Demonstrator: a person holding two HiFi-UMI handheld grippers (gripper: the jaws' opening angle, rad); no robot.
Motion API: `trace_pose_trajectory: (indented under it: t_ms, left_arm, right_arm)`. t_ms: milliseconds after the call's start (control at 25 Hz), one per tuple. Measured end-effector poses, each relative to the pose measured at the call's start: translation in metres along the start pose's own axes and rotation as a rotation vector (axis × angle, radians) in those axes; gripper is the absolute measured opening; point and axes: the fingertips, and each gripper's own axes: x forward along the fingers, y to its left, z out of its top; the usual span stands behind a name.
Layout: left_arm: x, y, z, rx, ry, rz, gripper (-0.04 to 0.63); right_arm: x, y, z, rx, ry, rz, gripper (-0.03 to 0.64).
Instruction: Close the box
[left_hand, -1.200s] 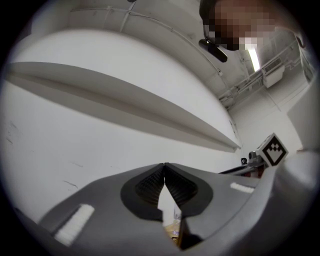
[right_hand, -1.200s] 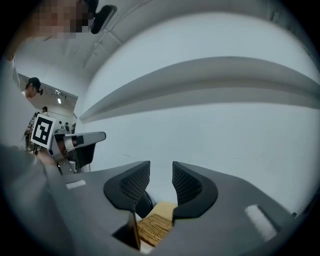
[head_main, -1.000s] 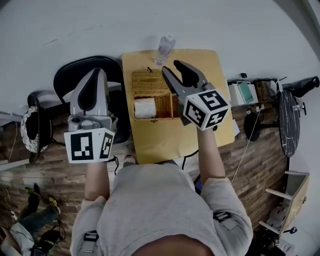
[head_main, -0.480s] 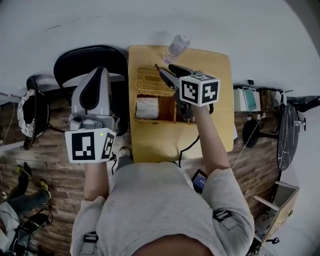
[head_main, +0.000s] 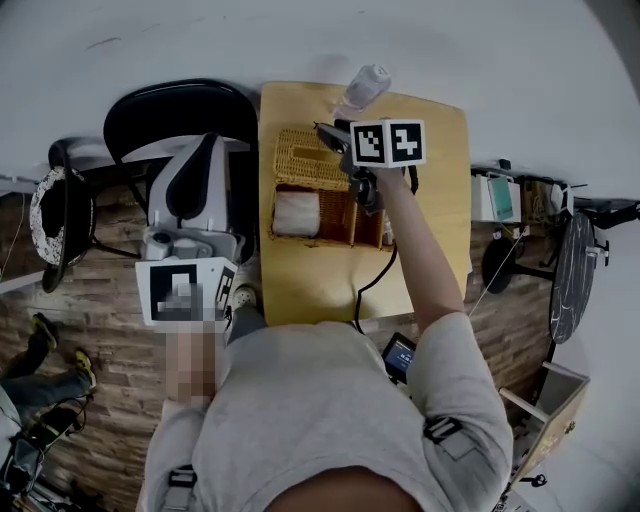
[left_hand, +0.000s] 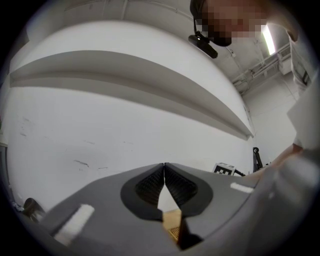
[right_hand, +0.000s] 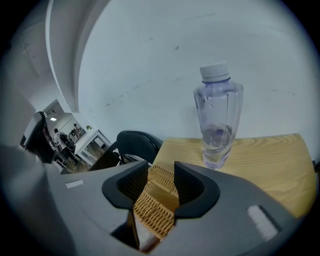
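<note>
Wooden table (head_main: 300, 285) against white wall (head_main: 300, 40): right gripper (right_hand: 161, 175), fingers (right_hand: 189, 187) apart, over wicker box (head_main: 335, 215); left gripper (left_hand: 164, 165) fingers together.

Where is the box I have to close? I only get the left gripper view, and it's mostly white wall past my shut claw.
Observer: The wicker box sits on the wooden table, off to the right of your left claw, which hangs beside the table, not over it.
Operator: Is it open?
Observer: Yes. Its lid lies flipped back on the far side, away from you.
Operator: What is my other claw doing?
Observer: The right claw is open, reaching over the box, with the lid's wicker edge showing between its jaws.
</note>
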Motion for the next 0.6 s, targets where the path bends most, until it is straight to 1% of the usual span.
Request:
trace_pose_trajectory:
  t_ms: [360,600]
  left_arm:
    - [0.006,-0.001,-0.013,-0.009,0.021,-0.007,0.058]
    - [0.009,0.003,-0.02,-0.017,0.033,-0.003,0.06]
  right_arm:
    - [0.036,-0.027,-0.01,0.045,0.115,-0.053,0.146]
    - [0.054,-0.035,-0.013,0.043,0.172,-0.08,0.146]
